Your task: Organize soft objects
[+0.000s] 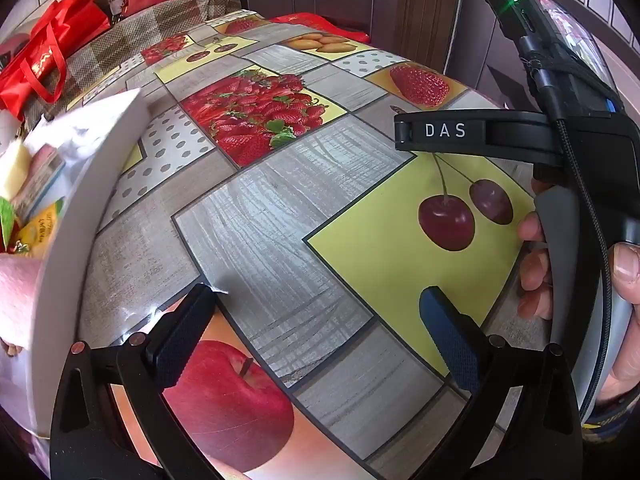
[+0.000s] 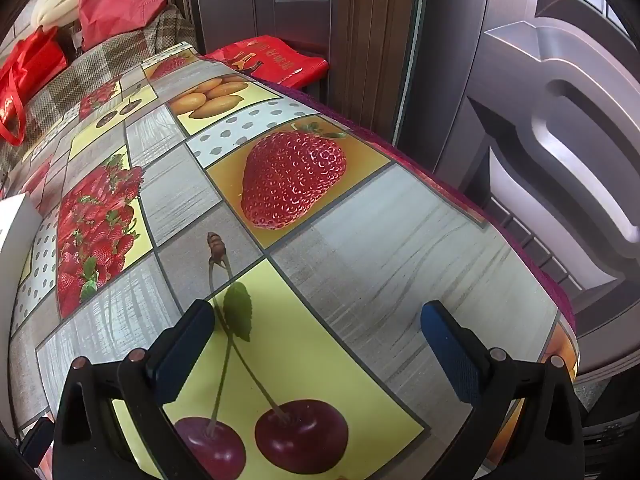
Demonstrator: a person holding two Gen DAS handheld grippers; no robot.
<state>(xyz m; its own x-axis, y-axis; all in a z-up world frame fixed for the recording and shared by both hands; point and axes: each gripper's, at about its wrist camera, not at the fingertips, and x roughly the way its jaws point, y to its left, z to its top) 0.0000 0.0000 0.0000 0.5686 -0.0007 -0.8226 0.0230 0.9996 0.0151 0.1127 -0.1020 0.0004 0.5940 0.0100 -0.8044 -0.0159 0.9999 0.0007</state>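
Observation:
A white box (image 1: 68, 240) stands at the left edge of the left wrist view. It holds soft things: a pink cloth (image 1: 16, 300), a pale yellow sponge (image 1: 14, 162), crumpled white material (image 1: 76, 140) and a yellow packet (image 1: 40, 232). My left gripper (image 1: 316, 320) hovers open over the fruit-print tablecloth (image 1: 280, 208), just right of the box, with nothing between its fingers. My right gripper (image 2: 318, 332) is also open and empty, above the printed cherries. A hand (image 1: 536, 264) holds the right tool, whose black arm marked DAS (image 1: 440, 131) shows at the right of the left wrist view.
Red bags (image 1: 44, 60) and a checked cloth (image 1: 120, 40) lie at the table's far left. Another red bag (image 2: 272, 60) sits behind the far edge. The table's right edge (image 2: 532, 264) drops off beside a dark panelled door (image 2: 560, 120). The box corner (image 2: 16, 220) shows at the left.

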